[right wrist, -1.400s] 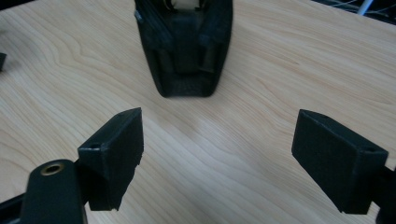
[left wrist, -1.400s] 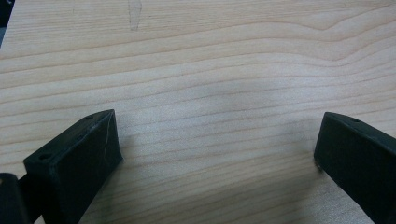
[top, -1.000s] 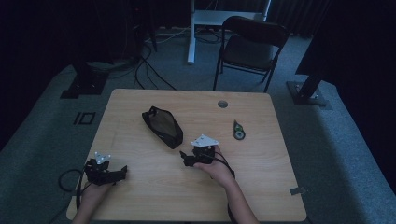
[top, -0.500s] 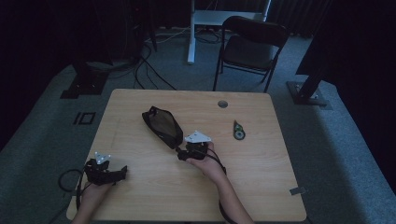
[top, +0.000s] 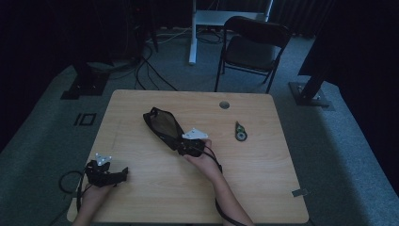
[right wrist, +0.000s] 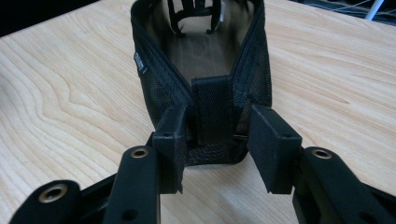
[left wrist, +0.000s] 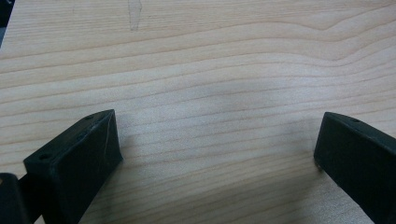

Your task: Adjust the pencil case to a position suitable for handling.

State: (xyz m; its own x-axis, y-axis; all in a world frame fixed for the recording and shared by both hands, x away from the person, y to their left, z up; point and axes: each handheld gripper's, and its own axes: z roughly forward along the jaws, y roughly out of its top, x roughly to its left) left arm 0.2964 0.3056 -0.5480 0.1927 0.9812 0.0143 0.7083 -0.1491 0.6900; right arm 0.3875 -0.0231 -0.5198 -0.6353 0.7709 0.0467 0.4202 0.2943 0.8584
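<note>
A black mesh pouch [top: 162, 125] lies slantwise at the middle of the wooden table [top: 263, 188], its mouth gaping at the far end. My right gripper [top: 188, 143] sits at the pouch's near end. In the right gripper view the pouch [right wrist: 205, 42] narrows into my right gripper [right wrist: 218, 114], whose jaws press on both sides of the end by a black strap. My left gripper [top: 122, 173] rests near the table's front left corner. In its own view the left gripper [left wrist: 217, 140] is open wide over bare wood.
A small round dark green object [top: 241, 132] lies on the table to the right of the pouch. A cable hole [top: 224, 104] is near the far edge. A folding chair [top: 254, 44] stands beyond the table, with cables on the floor.
My right gripper has moved left and forward across the table to the pouch's near end and closed around it. The left gripper has stayed in place.
</note>
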